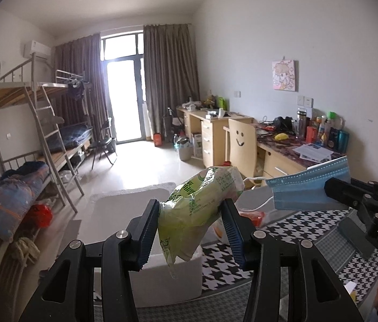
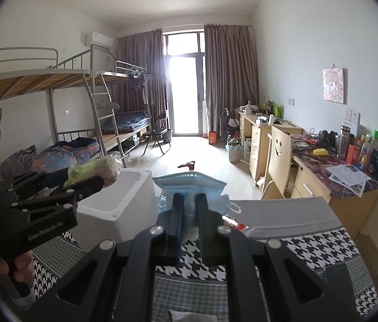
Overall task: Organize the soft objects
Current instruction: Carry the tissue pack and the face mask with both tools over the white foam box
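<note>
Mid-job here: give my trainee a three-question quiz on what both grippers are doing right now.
1. True or false: the left gripper is empty.
2. What does the right gripper hold? A) blue face mask B) sock C) sponge
3. Fill in: the open white ____ box sits below the green tissue pack.

Key: 1 false, it clamps the green tissue pack; 2 A; 3 foam.
</note>
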`<action>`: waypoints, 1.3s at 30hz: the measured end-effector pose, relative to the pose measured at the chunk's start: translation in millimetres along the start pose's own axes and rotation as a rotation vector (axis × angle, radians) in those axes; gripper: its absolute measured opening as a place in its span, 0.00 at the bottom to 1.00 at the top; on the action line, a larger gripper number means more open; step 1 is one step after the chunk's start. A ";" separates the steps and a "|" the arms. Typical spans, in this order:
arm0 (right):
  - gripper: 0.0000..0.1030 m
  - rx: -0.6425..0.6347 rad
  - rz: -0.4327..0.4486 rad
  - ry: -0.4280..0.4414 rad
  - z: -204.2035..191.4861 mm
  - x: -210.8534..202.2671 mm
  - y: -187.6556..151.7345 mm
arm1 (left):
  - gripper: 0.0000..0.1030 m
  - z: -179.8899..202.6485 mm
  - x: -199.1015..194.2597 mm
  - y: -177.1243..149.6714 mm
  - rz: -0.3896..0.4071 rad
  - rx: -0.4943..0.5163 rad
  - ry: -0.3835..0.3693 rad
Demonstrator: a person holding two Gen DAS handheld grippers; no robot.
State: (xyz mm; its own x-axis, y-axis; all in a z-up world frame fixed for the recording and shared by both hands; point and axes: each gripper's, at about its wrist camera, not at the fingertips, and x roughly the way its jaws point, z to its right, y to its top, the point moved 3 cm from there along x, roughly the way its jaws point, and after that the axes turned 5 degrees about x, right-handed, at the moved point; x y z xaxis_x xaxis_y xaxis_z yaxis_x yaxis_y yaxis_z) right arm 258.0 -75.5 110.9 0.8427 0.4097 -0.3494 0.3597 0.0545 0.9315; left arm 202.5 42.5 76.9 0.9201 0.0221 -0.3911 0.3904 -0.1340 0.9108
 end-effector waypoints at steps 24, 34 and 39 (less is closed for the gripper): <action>0.13 -0.050 -0.021 0.076 -28.6 29.4 22.6 | 0.48 -40.2 13.0 8.7 -0.014 -0.036 0.122; 0.13 -0.047 -0.042 0.106 -35.8 46.5 27.1 | 0.48 -56.7 20.9 4.2 -0.040 -0.051 0.163; 0.13 -0.046 -0.053 0.123 -42.8 55.3 27.1 | 0.48 -65.8 31.1 1.1 -0.067 -0.075 0.163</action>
State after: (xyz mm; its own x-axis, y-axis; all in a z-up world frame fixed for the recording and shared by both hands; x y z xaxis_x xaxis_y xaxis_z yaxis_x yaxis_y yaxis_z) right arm 297.2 -12.4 121.2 0.7662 0.5138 -0.3859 0.3815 0.1194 0.9166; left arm 233.7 108.3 74.4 0.8825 0.1895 -0.4304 0.4469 -0.0524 0.8931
